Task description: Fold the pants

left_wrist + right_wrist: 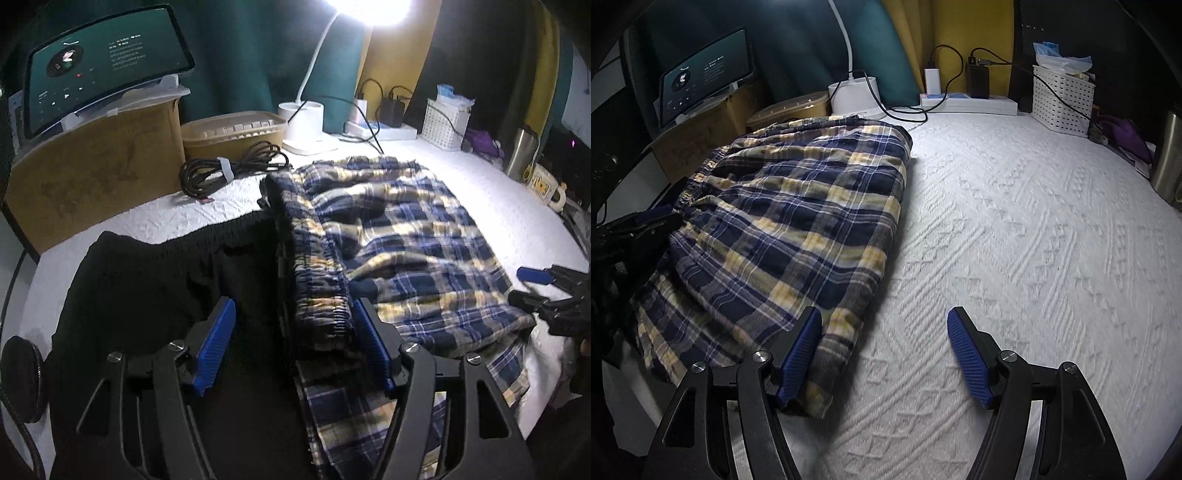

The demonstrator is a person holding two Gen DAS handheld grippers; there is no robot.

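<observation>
White cloth (1015, 240) is carrying plaid pants (798, 206), lying folded at its left beside black pants (147, 288). You're holding left gripper (291, 343) spread astride the waistband, right gripper (884, 354) spread, empty; closing now risks snagging both garments.

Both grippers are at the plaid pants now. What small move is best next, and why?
Probably close the left gripper on the plaid pants at the waistband: its jaws are open with the elastic band between them. The right gripper is also open, at the opposite edge.
</observation>
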